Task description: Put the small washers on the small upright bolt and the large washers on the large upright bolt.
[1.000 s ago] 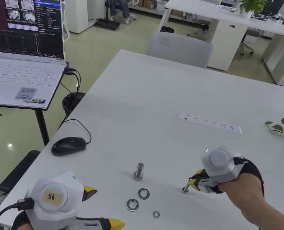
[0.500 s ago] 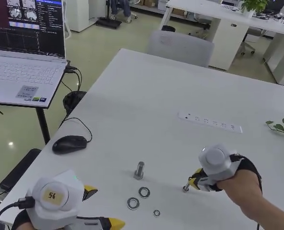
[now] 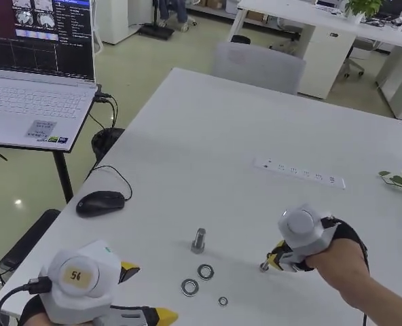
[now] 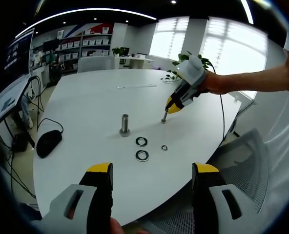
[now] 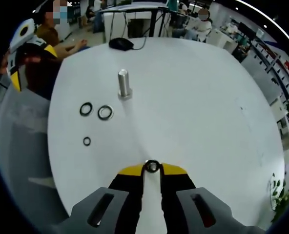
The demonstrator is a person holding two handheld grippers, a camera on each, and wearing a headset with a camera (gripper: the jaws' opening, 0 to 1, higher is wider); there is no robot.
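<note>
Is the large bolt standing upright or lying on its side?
Upright. The large bolt stands on its head on the white table, shaft pointing up.

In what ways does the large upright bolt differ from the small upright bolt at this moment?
The large bolt is thicker and taller than the small bolt. The large bolt stands free, apart from both grippers, while the small bolt stands right at the tips of the right gripper. Both bolts stand upright on the white table.
</note>
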